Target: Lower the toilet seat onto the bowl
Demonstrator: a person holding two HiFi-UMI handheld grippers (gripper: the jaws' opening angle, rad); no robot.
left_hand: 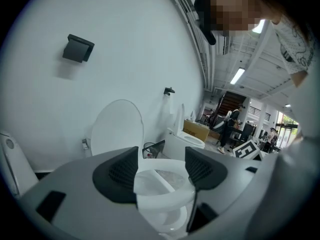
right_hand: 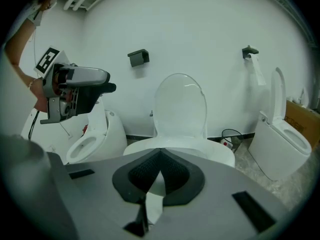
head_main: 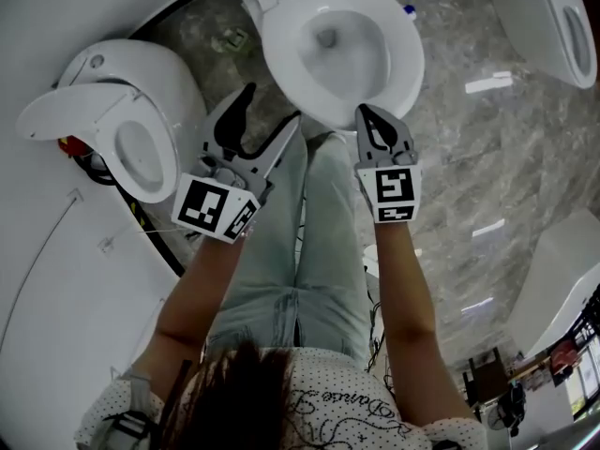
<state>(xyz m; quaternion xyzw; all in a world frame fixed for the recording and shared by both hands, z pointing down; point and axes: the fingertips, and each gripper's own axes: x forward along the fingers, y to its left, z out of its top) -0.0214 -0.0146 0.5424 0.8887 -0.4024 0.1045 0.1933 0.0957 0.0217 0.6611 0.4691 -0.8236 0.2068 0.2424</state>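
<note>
Seat [head_main: 403, 59] looks to lie flat on the bowl [head_main: 356, 64], a broad white ring at 12 o'clock from my two hands in the head view; I cannot rule out a small gap beneath it. Lid [right_hand: 180, 106] stands upright behind it against the white wall [right_hand: 200, 29].

My left gripper [head_main: 272, 106] sits at 7 o'clock of the bowl, just off its front edge. Its jaws are spread wide with nothing pressed between them; its own view shows only the front of the ring framed in the gap, clear of both jaws.

My right gripper [head_main: 368, 113] is at 5 o'clock of the bowl, jaws pressed together and empty. Its tip is close to the rim, but I cannot tell whether it touches the seat.

My jeans [head_main: 328, 204] show between the two grippers, over the grey marble floor [head_main: 469, 157]. A second toilet [head_main: 131, 129] stands at 9 o'clock, a third [head_main: 562, 26] at 2 o'clock. A black holder [right_hand: 138, 57] hangs on the wall at 10 o'clock of the lid.
</note>
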